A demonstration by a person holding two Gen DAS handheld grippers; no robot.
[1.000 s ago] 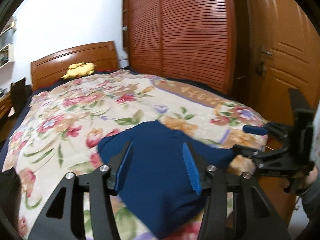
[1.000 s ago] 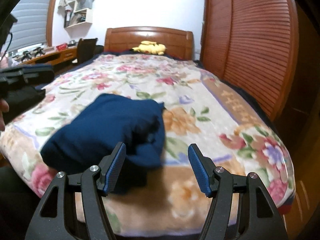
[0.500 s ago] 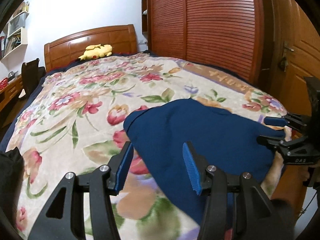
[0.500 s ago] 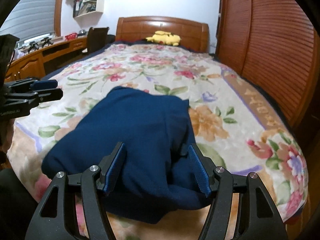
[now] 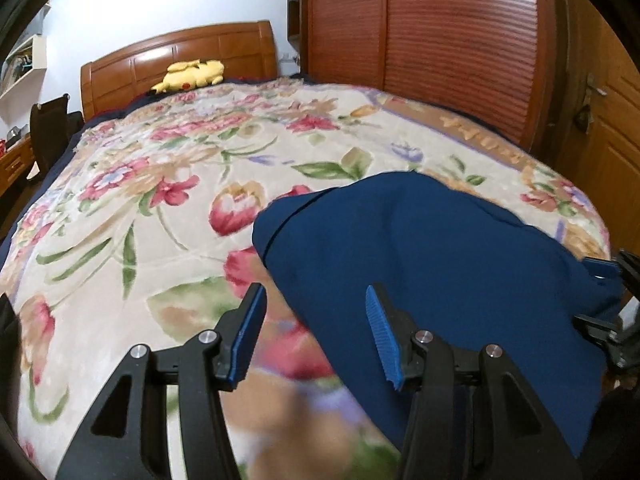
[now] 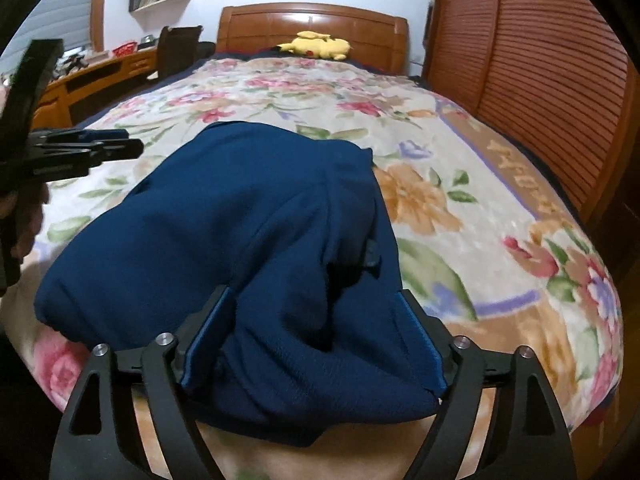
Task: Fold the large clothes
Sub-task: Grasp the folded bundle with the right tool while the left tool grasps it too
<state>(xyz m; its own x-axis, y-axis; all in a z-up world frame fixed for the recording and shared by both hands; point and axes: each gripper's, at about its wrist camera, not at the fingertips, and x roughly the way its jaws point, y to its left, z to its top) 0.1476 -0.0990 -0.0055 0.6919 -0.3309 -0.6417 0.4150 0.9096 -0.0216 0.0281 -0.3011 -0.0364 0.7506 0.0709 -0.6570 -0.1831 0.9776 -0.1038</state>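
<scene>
A navy blue garment (image 6: 248,216) lies folded in a thick bundle at the foot of a bed with a floral blanket (image 6: 440,208). My right gripper (image 6: 314,294) straddles the bundle's near end. Its jaws are opening, and bunched fabric fills the gap between the blue pads. My left gripper (image 5: 315,296) hangs open low over the garment's (image 5: 420,248) left edge, with its right finger above the cloth and its left finger above the blanket (image 5: 160,208). Each gripper shows at the edge of the other's view: the left gripper (image 6: 92,146) and the right gripper (image 5: 604,276).
A yellow plush toy (image 6: 316,46) lies by the wooden headboard (image 6: 312,24). A slatted wooden wardrobe (image 6: 552,92) runs along the right side of the bed, with a door (image 5: 608,128) beyond it. A desk and chair (image 6: 176,48) stand on the left.
Both grippers have come down closer to the garment. The right gripper's jaws have widened and now straddle its near end. The left wrist view has shifted from the cloth's middle to its left edge.
</scene>
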